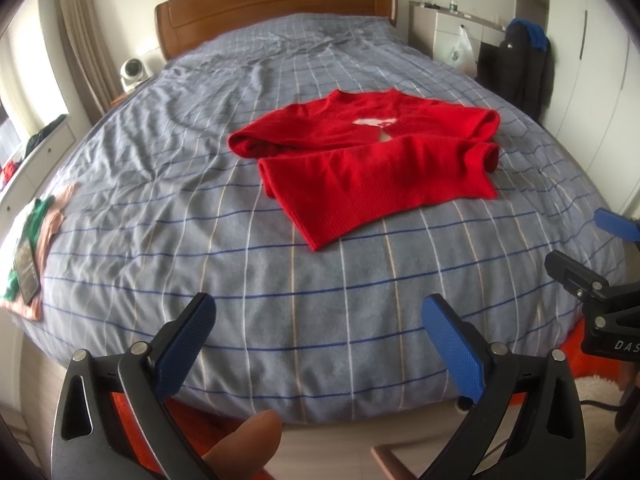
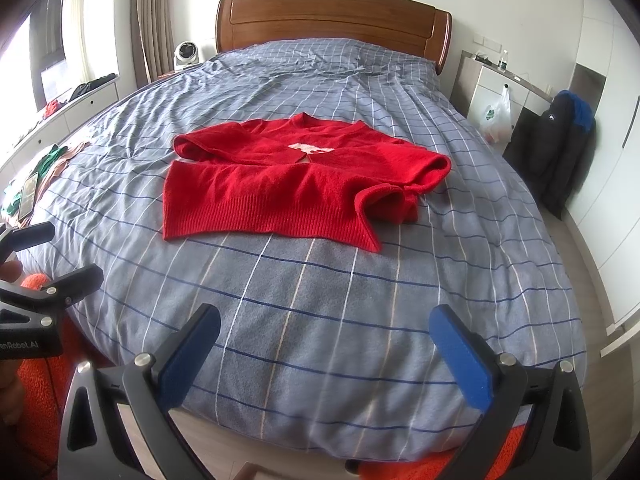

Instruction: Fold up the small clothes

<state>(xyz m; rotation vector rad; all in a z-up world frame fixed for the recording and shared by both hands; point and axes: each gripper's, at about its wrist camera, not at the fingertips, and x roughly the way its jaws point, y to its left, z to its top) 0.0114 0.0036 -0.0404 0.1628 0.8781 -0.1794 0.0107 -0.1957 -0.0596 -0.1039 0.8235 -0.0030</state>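
A small red knit sweater (image 1: 360, 164) lies partly folded on the blue-grey checked bedspread (image 1: 200, 200), sleeves tucked in, hem toward me. It also shows in the right wrist view (image 2: 288, 188). My left gripper (image 1: 318, 320) is open and empty above the bed's near edge, well short of the sweater. My right gripper (image 2: 324, 332) is open and empty, also back from the sweater near the foot of the bed. The right gripper also shows at the right edge of the left wrist view (image 1: 592, 248).
Folded green and pink clothes with a phone (image 1: 28, 268) lie at the bed's left edge. A wooden headboard (image 2: 332, 20) stands at the far end. A dark jacket (image 2: 560, 152) hangs at the right. An orange rug (image 2: 36, 380) lies on the floor.
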